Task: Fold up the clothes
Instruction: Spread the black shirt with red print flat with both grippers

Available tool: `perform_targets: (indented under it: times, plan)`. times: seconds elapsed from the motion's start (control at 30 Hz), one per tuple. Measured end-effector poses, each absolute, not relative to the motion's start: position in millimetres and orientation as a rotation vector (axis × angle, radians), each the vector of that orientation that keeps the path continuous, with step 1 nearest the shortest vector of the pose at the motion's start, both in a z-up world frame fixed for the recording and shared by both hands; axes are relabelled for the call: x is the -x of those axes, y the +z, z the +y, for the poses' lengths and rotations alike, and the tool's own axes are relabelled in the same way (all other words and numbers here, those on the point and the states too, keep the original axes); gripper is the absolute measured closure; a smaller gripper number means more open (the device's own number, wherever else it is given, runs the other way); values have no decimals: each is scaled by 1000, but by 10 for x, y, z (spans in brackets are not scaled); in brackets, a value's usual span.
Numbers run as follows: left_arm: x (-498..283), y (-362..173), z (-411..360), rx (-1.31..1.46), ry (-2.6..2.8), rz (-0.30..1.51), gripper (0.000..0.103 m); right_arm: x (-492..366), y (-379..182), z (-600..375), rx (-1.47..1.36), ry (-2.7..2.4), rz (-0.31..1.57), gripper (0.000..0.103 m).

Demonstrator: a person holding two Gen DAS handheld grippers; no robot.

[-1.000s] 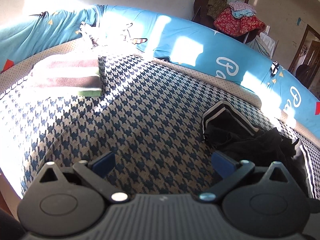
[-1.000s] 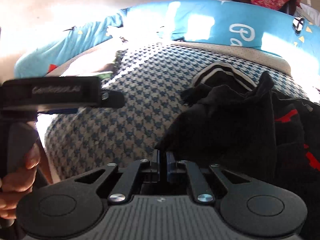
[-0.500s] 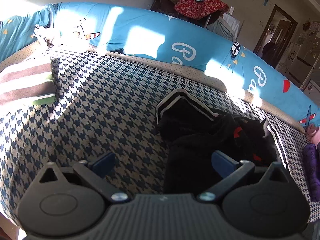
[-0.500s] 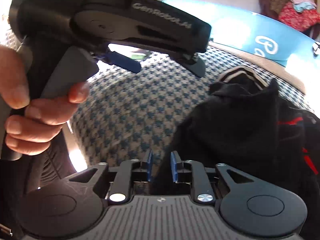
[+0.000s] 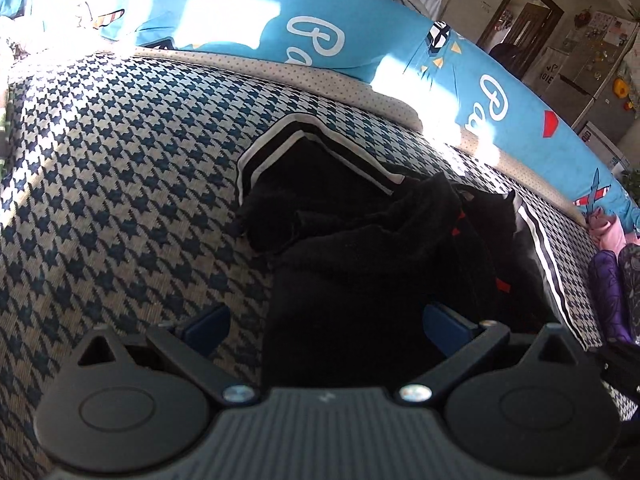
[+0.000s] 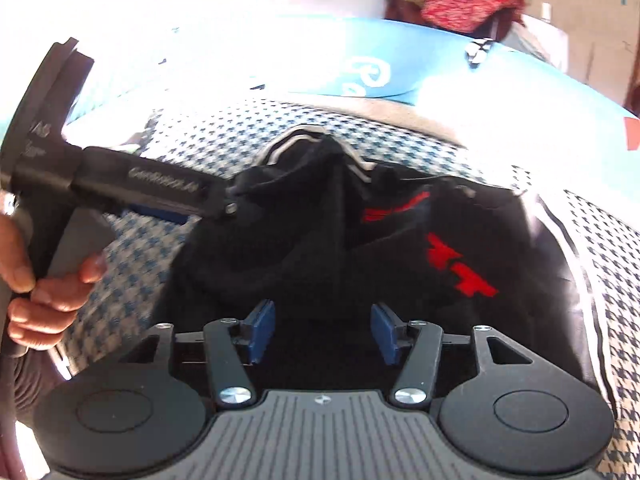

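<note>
Left wrist view: my left gripper (image 5: 326, 326) is spread wide, empty, over the crumpled black garment (image 5: 380, 240) on the houndstooth cover (image 5: 120, 180).

Right wrist view: my right gripper (image 6: 322, 334) has just been opening (pads clear of the cloth beneath).

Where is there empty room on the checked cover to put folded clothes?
The checked cover is bare left of the crumpled black garment, up to the blue cushion. The right side is crowded: the garment spreads there, with purple fabric at the edge.

Matt fleecy blk garment (image 5: 360, 248), woven bedcover (image 5: 120, 168)
</note>
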State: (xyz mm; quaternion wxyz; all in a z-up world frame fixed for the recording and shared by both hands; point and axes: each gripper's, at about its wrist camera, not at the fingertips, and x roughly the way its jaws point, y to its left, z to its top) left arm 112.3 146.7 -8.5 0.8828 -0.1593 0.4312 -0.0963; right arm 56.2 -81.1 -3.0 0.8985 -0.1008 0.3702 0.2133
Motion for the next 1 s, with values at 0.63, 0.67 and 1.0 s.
perform_targets:
  times: [0.63, 0.67, 1.0]
  plan:
    - [-880, -216, 1307, 247, -108, 900, 87, -911, -215, -1257, 82, 176, 883, 31]
    - [-826, -224, 1321, 244, -83, 900, 87, -899, -215, -1235, 93, 180, 880, 31]
    - [-136, -208, 1449, 314, 64, 917, 88, -796, -185, -1089, 194, 204, 842, 31]
